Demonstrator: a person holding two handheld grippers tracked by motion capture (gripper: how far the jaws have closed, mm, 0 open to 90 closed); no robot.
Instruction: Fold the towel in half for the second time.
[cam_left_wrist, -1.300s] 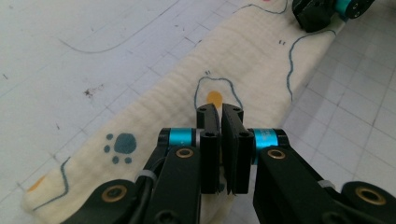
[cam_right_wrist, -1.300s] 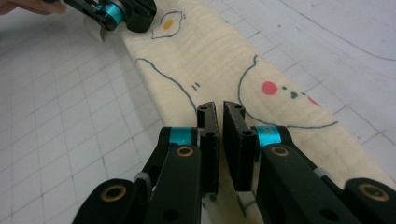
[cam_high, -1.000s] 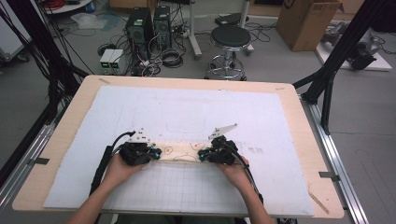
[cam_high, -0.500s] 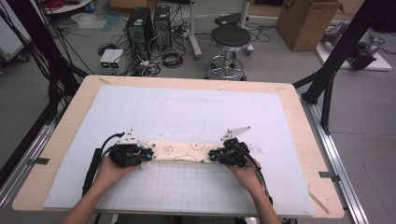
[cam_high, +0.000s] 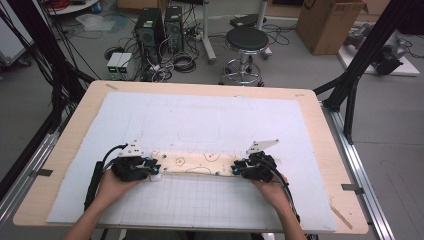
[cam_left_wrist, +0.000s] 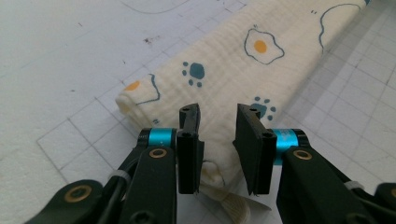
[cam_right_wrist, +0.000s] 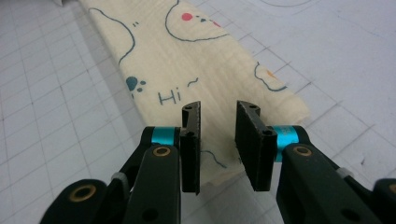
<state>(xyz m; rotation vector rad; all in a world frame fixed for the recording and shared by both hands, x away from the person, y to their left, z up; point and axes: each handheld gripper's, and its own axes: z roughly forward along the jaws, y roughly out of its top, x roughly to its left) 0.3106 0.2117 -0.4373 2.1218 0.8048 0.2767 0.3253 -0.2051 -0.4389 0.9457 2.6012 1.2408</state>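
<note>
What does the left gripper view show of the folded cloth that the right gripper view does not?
Left gripper view alone: a fried-egg print, teal paw prints, and a cloth tab poking out under the left gripper.
Right gripper view alone: the word "Hi" and a face outline with a red dot, beyond the right gripper.
Both: one end of the cream cloth lying on the gridded white mat, with the fingers parted above it, having just been opening, pressing on nothing.

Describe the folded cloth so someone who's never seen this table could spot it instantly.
On the white gridded mat covering the wooden table, look near the front edge, between the left gripper and the right gripper. The cloth is a long cream strip, the only printed thing there: fried eggs, teal paw prints, "Hi".
</note>
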